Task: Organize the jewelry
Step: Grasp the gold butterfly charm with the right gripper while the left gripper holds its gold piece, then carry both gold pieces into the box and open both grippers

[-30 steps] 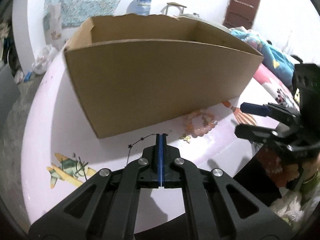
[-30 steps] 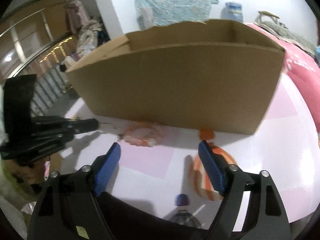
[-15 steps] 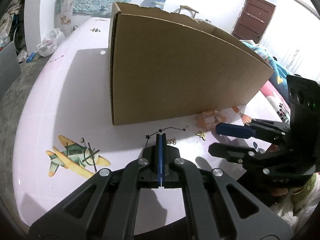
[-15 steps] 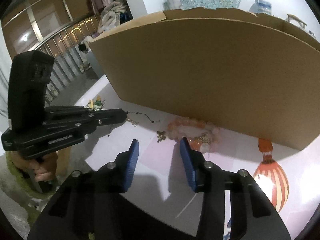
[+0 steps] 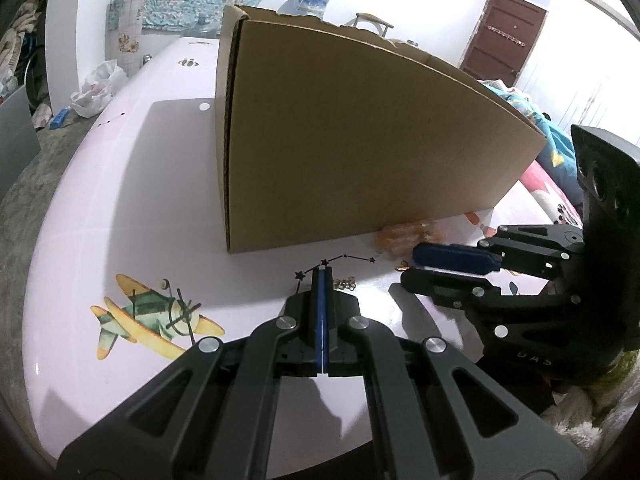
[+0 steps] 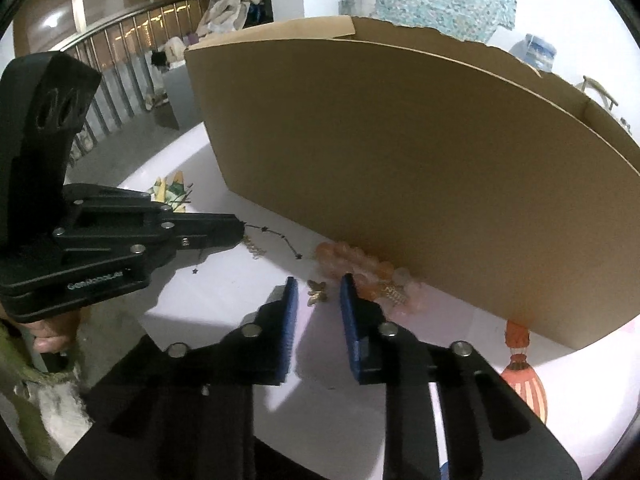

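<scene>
Since a moment ago the right gripper (image 6: 318, 292) has narrowed around the gold butterfly charm (image 6: 317, 291) (not yet pinching), beside the peach bracelet (image 6: 362, 266) against the cardboard box (image 6: 400, 168). Left gripper (image 5: 322, 276), pressed together, pins the star chain (image 5: 344, 258) on the table (image 5: 132, 208). Next, I judge: close, lift.

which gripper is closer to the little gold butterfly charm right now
Right. The right gripper is open with the gold butterfly charm between its fingertips. The left gripper is shut on the black star chain, off to the charm's left.
</scene>
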Available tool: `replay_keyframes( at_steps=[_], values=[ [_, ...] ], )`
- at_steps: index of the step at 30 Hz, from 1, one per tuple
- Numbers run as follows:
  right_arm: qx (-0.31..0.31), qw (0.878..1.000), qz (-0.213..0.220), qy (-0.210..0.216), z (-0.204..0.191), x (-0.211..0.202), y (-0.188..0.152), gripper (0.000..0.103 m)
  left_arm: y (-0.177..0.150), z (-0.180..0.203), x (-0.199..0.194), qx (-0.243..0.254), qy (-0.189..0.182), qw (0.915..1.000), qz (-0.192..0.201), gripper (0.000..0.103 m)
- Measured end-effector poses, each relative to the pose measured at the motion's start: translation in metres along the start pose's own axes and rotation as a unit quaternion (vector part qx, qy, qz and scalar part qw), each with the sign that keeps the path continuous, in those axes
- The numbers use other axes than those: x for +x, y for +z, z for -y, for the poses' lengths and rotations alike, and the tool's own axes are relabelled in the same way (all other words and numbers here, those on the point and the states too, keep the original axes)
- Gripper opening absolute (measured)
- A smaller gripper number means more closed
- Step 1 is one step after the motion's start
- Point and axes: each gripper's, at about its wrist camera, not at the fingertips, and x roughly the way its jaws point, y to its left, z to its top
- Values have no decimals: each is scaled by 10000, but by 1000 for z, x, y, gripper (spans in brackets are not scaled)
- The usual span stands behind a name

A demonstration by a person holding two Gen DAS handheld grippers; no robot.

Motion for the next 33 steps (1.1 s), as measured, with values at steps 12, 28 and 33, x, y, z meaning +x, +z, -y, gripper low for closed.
replay_keyframes(
  at_steps=[12, 28, 33],
  values=[
    [155, 9997, -165, 4, -2, 3, 5, 9, 0, -3, 1, -46, -12, 10000, 39, 0],
    [157, 9998, -44, 97, -1, -6, -1, 7, -1, -5, -3, -50, -17, 9999, 120, 0],
    [190, 9997, 79, 100, 2, -16, -1, 7, 3, -2, -16, -56, -85, 9996, 245, 0]
  ],
)
